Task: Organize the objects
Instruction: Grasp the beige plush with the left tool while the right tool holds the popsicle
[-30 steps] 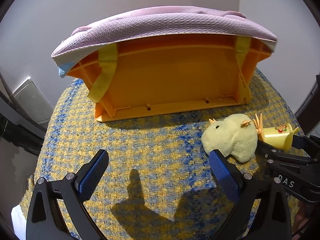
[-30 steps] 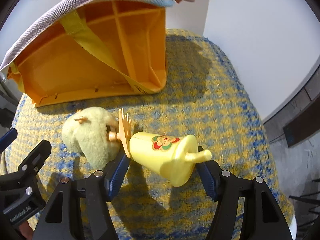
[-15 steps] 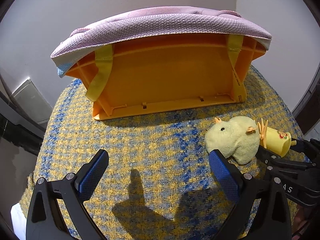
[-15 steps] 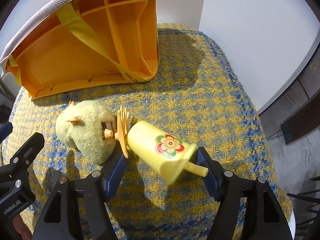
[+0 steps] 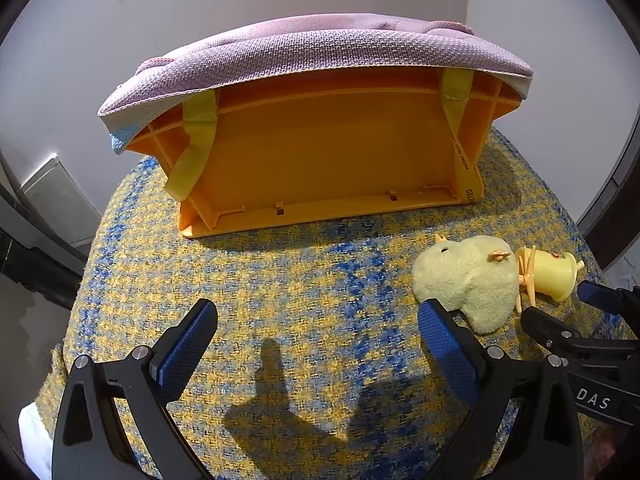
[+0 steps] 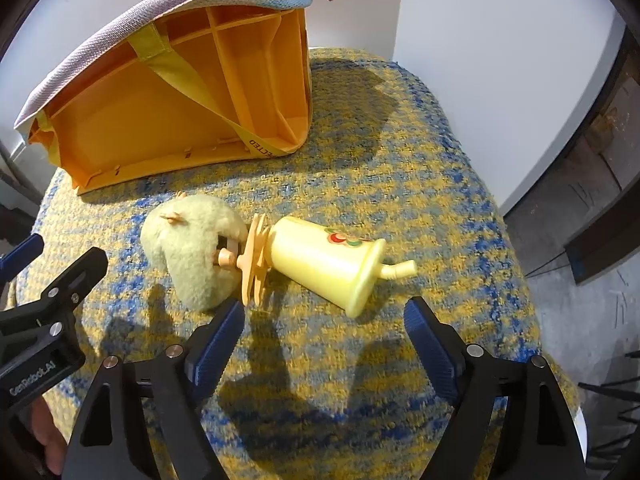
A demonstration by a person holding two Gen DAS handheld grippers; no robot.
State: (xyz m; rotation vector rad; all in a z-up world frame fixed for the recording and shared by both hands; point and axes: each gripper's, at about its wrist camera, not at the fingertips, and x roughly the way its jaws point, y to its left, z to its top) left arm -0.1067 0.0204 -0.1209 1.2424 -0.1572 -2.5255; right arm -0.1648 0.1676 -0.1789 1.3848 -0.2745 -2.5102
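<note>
The orange crate (image 5: pixel 328 152) is taken as the landmark: it lies tipped on its side at the far end of the table (image 5: pixel 280 288), which is covered in a blue and yellow woven cloth, and its open mouth is turned toward both cameras. A pink cloth (image 5: pixel 304 52) is draped over its upper wall, and yellow straps (image 5: pixel 196 144) hang down inside it.

In front of the crate's right end, a pale green plush toy (image 6: pixel 192 248) is seen lying on the cloth. Just beside it, on the side away from the crate's middle, a yellow toy cup (image 6: pixel 324 264) lies on its side (a flower print and a short spout are visible on it). An orange spiky piece (image 6: pixel 254 260) sits between the plush and the cup, touching the cup's narrow end.

The right tool (image 6: pixel 324 324) is held just short of the cup, nearer the camera than the crate. Its jaws have just been opening; they now stand apart with nothing pressed between them, and the cup rests free on the table ahead of the blue pads (image 6: pixel 218 336).

The left tool (image 5: pixel 316 340) is held in front of the crate's middle, its jaws wide apart and empty, with the plush just beyond its right pad.
</note>
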